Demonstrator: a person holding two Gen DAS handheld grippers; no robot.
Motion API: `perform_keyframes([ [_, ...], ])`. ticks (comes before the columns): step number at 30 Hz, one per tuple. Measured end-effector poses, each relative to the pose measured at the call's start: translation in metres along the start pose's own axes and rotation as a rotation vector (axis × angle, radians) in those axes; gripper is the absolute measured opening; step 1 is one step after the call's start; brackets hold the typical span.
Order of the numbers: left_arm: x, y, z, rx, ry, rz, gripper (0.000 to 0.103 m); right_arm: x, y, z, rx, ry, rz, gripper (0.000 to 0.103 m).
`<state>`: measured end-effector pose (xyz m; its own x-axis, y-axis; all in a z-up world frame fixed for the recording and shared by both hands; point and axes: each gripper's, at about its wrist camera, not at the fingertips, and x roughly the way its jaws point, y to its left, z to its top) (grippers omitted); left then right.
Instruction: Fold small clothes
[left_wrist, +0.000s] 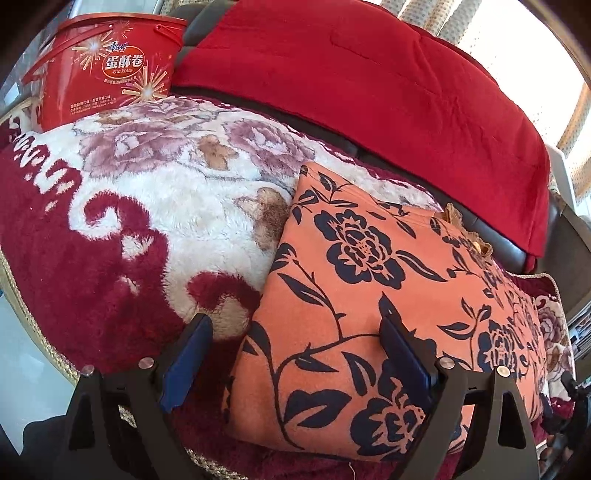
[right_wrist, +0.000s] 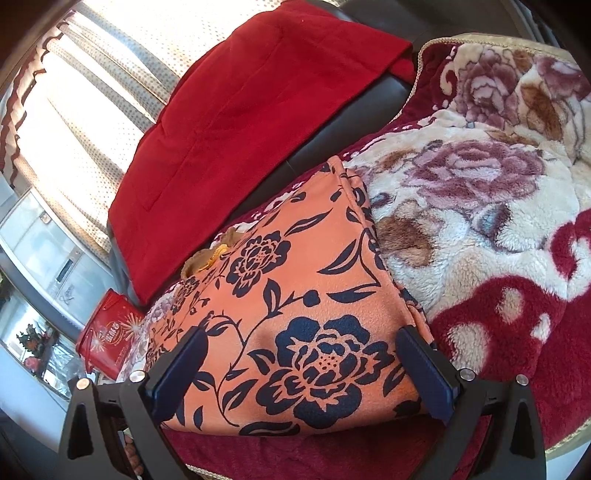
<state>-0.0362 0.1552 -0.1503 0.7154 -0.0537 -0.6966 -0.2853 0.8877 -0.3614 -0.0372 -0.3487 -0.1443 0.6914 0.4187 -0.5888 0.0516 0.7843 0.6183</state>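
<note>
Above the folded orange garment (left_wrist: 369, 288), both grippers (left_wrist: 295, 332) (right_wrist: 306, 347) wide open, angled downward.

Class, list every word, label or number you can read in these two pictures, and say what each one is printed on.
"蛋酥卷" on the red tub, in large white characters.
"EGG ROLLS" on the same tub, small, just below.
Small brand characters above these: too blurred to read.
Fine print along the tub's lower edge: too small to read.
Red tub in the right wrist view: lettering too blurred to read.

Orange garment (left_wrist: 369, 295) with navy flowers; maroon-and-cream floral blanket (left_wrist: 147, 206).
</note>
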Motion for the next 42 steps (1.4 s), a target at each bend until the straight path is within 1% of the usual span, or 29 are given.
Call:
perform_keyframes([
  [5,0.001,0.005,0.002,-0.002,0.015,-0.017,0.092,0.001,0.007,-0.003,-0.022,-0.012,-0.043,0.102],
  [8,0.0,0.006,0.002,-0.016,0.016,-0.027,0.092,0.0,0.007,-0.004,-0.017,-0.014,-0.043,0.102],
  [13,-0.001,0.01,0.003,-0.047,0.012,-0.042,0.092,0.001,0.01,-0.005,-0.047,-0.005,-0.06,0.102],
  [15,-0.002,0.011,0.005,-0.049,-0.004,-0.031,0.092,0.001,0.01,-0.005,-0.041,-0.008,-0.058,0.102],
  [17,-0.006,0.009,0.005,-0.035,-0.036,-0.005,0.092,-0.001,0.007,-0.004,-0.023,-0.014,-0.04,0.102],
  [21,-0.009,0.002,0.003,0.004,-0.053,0.032,0.092,-0.005,-0.001,-0.002,0.013,-0.021,0.008,0.102],
  [24,-0.016,-0.009,0.003,0.074,-0.069,0.069,0.092,-0.01,-0.005,-0.001,0.041,-0.035,0.039,0.102],
  [26,-0.027,-0.02,0.004,0.115,-0.101,0.096,0.092,-0.013,-0.009,0.0,0.063,-0.045,0.061,0.102],
  [27,-0.034,-0.026,0.004,0.128,-0.116,0.095,0.092,-0.014,-0.01,0.0,0.071,-0.049,0.072,0.102],
  [31,-0.05,-0.052,0.004,0.184,-0.133,0.067,0.092,-0.017,-0.017,0.002,0.113,-0.058,0.117,0.102],
  [33,-0.054,-0.069,0.003,0.217,-0.135,0.047,0.092,-0.019,-0.018,0.002,0.119,-0.063,0.124,0.102],
  [35,-0.053,-0.089,0.0,0.256,-0.13,0.032,0.092,-0.024,-0.018,0.002,0.114,-0.073,0.124,0.102],
  [38,-0.047,-0.111,-0.01,0.282,-0.106,0.017,0.092,-0.032,-0.016,-0.001,0.098,-0.079,0.119,0.102],
  [42,-0.039,-0.134,-0.021,0.318,-0.079,0.002,0.092,-0.045,-0.017,-0.015,0.137,-0.063,0.165,0.102],
])
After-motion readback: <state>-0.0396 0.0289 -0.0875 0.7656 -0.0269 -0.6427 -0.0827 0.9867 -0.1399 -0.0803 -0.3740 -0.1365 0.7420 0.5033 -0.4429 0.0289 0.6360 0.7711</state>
